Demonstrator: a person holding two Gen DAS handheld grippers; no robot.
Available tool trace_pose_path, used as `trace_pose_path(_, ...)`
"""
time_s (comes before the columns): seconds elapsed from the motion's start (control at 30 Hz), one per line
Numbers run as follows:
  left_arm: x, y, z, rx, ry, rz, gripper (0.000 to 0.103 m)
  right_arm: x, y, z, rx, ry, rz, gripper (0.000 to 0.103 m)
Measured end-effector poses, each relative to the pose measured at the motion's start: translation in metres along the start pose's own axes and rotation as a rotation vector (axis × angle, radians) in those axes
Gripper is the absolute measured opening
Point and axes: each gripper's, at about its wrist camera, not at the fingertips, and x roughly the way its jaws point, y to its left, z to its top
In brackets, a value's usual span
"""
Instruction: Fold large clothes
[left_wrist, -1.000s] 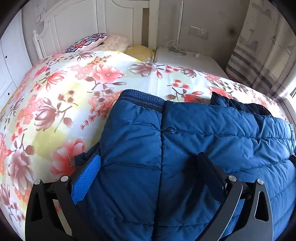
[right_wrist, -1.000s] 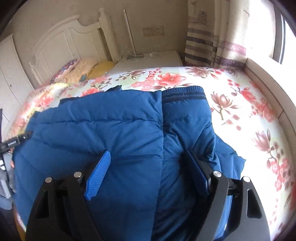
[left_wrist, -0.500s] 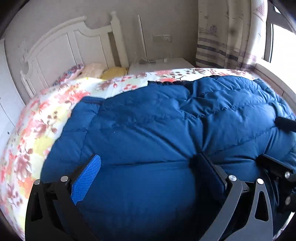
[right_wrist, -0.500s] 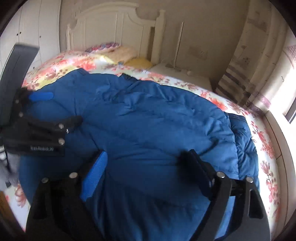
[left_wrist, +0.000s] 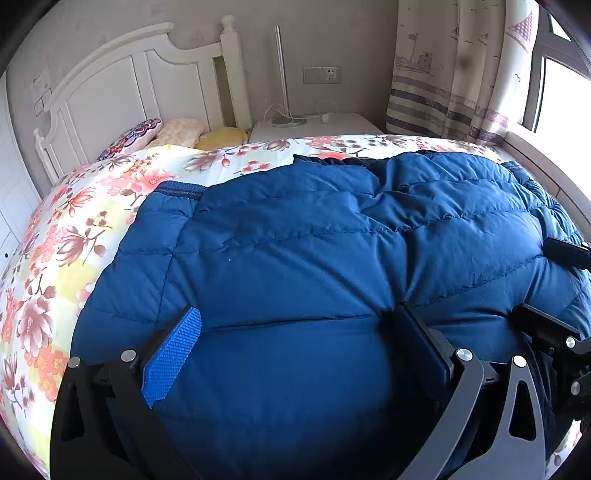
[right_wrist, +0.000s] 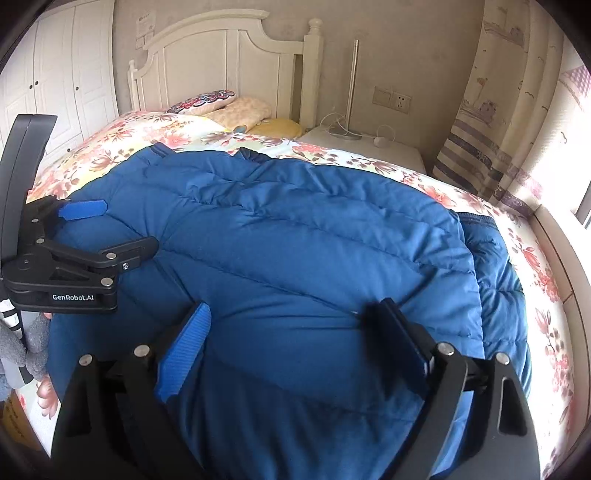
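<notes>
Left wrist: floral cotton bedspread (left_wrist: 66, 236), white panelled headboard (left_wrist: 122, 85). Puffy quilted blue jacket (left_wrist: 295, 251) spread on bed, stitched channels, ribbed cuff. Left gripper (left_wrist: 295, 332) wide apart, pads straddling fabric.

Right wrist: same jacket (right_wrist: 314, 229) folded over, smooth sheen. Right gripper (right_wrist: 291, 328) opening, jacket between, unpinched.

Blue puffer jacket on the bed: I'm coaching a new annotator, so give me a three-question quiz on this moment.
1. True or false: the quilted blue puffer jacket lies on the floral bedspread.
2. What stands on the white bedside table? A) a slim metal lamp B) a red mug C) a stack of books
3. Fill in: the pillows lie against the white wooden ____.

Key: 1 true; 2 A; 3 headboard.
</notes>
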Motion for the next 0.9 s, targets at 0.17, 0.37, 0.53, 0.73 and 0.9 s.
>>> trace_pose_path(0.17,-0.031,0.059,-0.016,-0.139,-0.030,0.072,0.099,-0.029,-0.020,-0.008,0.054,-0.033,-0.086,0.090)
trace_pose_path(0.37,-0.007,0.129,-0.053,-0.348,0.049,-0.126,0.099,-0.043,-0.111,-0.066,0.342,-0.037,-0.009,0.092)
trace_pose_path(0.53,-0.023,0.110,-0.048,-0.339,0.034,-0.003,0.099,-0.045,-0.097,-0.062,0.316,-0.008,-0.097,0.091)
trace_pose_path(0.73,-0.067,0.065,-0.046,-0.207,-0.055,0.025,0.099,-0.081,-0.032,-0.054,0.220,-0.108,-0.023,0.086)
trace_pose_path(0.9,-0.079,0.047,-0.048,-0.152,-0.121,0.212,0.099,-0.066,0.037,-0.059,0.011,-0.070,0.027,0.090)
